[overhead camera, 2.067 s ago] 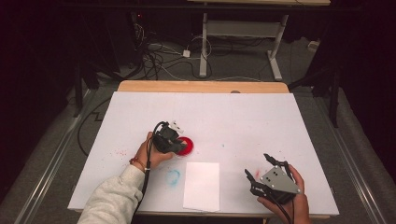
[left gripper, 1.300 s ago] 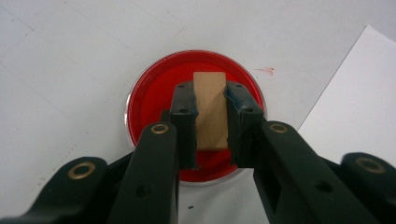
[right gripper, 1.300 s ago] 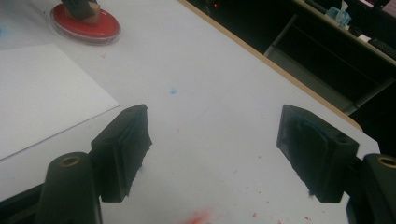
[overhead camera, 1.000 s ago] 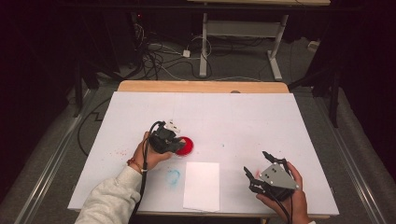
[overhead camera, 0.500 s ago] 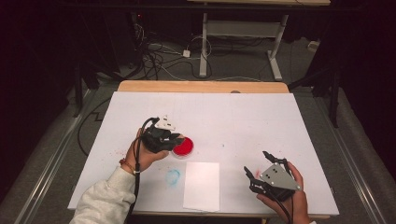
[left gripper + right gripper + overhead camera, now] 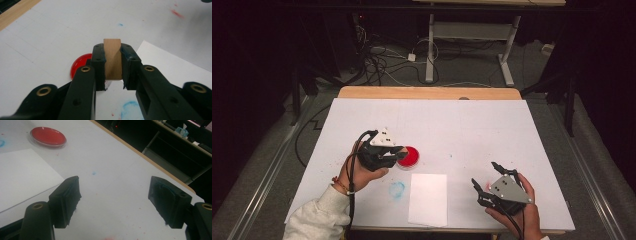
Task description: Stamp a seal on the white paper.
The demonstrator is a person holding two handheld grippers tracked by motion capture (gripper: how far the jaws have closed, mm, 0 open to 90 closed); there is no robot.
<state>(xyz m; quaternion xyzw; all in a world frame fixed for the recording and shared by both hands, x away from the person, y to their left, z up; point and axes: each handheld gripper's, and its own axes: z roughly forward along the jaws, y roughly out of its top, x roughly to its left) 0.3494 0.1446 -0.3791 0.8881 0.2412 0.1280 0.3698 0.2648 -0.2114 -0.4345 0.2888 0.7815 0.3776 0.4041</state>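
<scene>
My left gripper (image 6: pixel 112 62) is shut on a small light wooden block (image 6: pixel 112 57), held above the table just short of a round red dish (image 6: pixel 80 64). In the high view the left gripper (image 6: pixel 398 154) hovers at the left edge of the red dish (image 6: pixel 411 156). A white sheet of paper (image 6: pixel 428 198) lies near the front edge, right of a blue smear (image 6: pixel 396 189). My right gripper (image 6: pixel 484 182) is held at the front right, open and empty; in its own view the right gripper (image 6: pixel 113 202) has its jaws wide apart over bare table, the red dish (image 6: pixel 48 136) far off.
The white table cover (image 6: pixel 462 130) ends at a wooden strip (image 6: pixel 429 93) at the back. Small blue and red paint specks dot the surface. Beyond the table are a dark floor with cables (image 6: pixel 382 55) and a desk frame (image 6: pixel 472 35).
My left gripper has lifted away from the red dish and drawn slightly back toward the person, with the wooden block in its jaws. The right gripper has barely moved.
</scene>
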